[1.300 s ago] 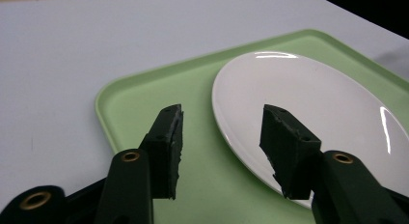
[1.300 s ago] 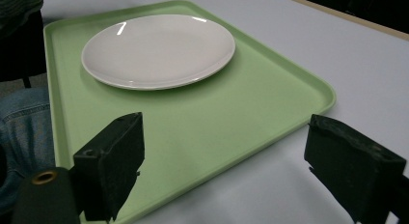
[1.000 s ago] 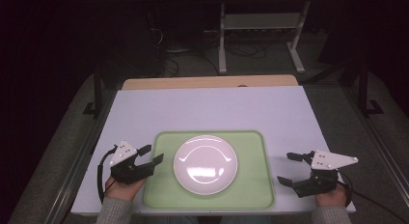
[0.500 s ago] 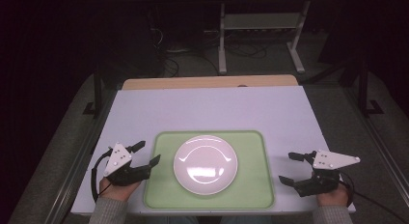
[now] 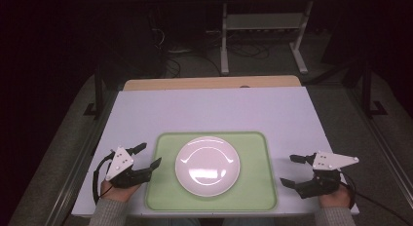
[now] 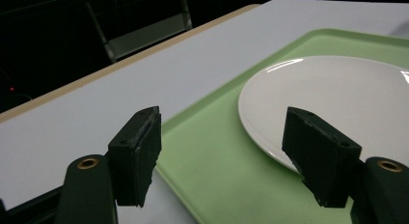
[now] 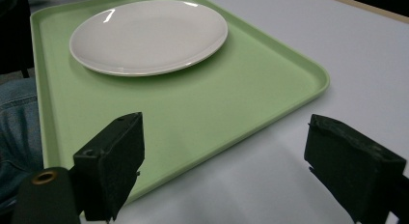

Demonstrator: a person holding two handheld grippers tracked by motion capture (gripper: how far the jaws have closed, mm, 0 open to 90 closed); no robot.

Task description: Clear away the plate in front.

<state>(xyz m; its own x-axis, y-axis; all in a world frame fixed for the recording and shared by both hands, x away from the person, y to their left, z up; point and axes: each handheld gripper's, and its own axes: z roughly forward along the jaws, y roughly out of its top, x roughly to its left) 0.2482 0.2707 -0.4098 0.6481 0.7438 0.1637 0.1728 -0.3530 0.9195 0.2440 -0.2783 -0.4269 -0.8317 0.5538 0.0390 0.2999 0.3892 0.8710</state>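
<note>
black jaws stand apart on the left gripper (image 5: 147,156) at the tray's (image 5: 160,197) left edge, and likewise on the right gripper (image 5: 292,171) just off its right edge. the green tray sits at the table's (image 5: 219,109) near edge, a white plate (image 5: 208,165) at its middle.

dim lab; cabled floor (image 5: 195,55), metal stand (image 5: 263,26)

white plate (image 5: 208,165), centred on green tray (image 5: 253,192)
</note>
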